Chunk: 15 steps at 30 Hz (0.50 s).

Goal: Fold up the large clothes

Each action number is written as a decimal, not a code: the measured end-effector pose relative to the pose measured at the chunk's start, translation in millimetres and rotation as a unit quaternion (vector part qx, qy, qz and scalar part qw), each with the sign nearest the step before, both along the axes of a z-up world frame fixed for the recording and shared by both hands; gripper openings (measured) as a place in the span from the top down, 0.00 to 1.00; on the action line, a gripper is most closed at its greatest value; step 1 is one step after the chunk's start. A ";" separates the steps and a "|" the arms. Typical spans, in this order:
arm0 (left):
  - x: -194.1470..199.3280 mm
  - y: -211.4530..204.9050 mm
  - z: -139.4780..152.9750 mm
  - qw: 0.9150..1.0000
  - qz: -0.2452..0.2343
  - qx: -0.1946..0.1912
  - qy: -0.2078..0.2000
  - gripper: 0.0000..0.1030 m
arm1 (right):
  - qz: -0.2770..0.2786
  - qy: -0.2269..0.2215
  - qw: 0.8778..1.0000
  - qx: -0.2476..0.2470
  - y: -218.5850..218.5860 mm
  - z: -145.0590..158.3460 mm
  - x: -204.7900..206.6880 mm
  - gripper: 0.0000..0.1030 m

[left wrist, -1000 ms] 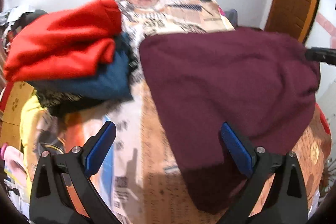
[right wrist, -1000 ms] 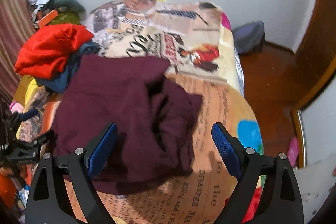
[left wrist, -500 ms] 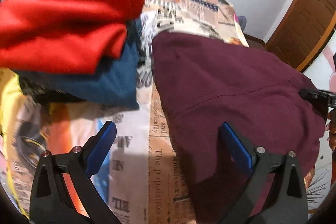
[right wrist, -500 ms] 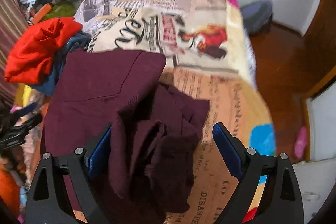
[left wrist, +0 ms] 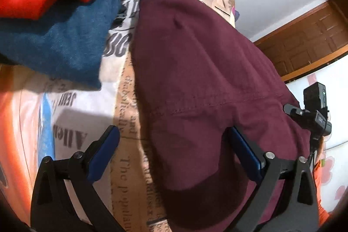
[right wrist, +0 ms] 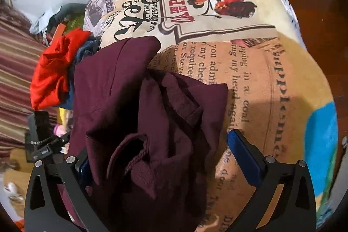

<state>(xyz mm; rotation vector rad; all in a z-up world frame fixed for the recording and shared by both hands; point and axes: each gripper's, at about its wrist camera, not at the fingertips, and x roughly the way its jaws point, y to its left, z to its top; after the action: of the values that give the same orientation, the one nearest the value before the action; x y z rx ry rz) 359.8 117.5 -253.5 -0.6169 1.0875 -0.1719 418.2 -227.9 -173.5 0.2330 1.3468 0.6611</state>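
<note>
Left wrist view: the left tongs (left wrist: pixel 171 156) stand wide and released over the near edge of the bed (left wrist: pixel 121 166), the maroon garment (left wrist: pixel 195 71) stretching away ahead, its side edge between the pads.

Right wrist view: the right tongs (right wrist: pixel 156 156), jaws just widened, straddle the garment's bunched near end (right wrist: pixel 152 145), unclamped.

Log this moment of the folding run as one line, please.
phase: reach | target: maroon garment on bed | left hand-held gripper: open over garment edge | right hand-held gripper: just opened wider, bunched cloth between, no grip
</note>
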 end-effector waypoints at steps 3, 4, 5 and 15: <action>8.5 -6.8 -1.3 0.999 -0.018 -0.034 -0.003 0.02 | -0.002 0.007 1.000 0.003 1.8 0.3 3.6 0.00; 12.0 -9.2 -2.4 0.999 -0.022 -0.046 -0.002 0.02 | -0.003 0.009 1.000 0.003 2.3 0.3 4.3 0.00; 14.5 -10.8 -3.3 0.998 -0.025 -0.054 -0.001 0.02 | -0.003 0.010 1.000 0.004 1.9 0.2 5.5 0.00; 8.1 -16.4 23.6 1.000 -0.007 -0.023 -0.001 0.51 | -0.018 -0.003 1.000 0.020 0.5 19.7 -12.3 0.43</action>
<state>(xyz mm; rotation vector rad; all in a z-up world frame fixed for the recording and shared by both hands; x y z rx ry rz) 367.9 101.1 -229.9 -0.6500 1.0890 -0.2096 405.9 -227.4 -153.9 0.2867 1.3205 0.6592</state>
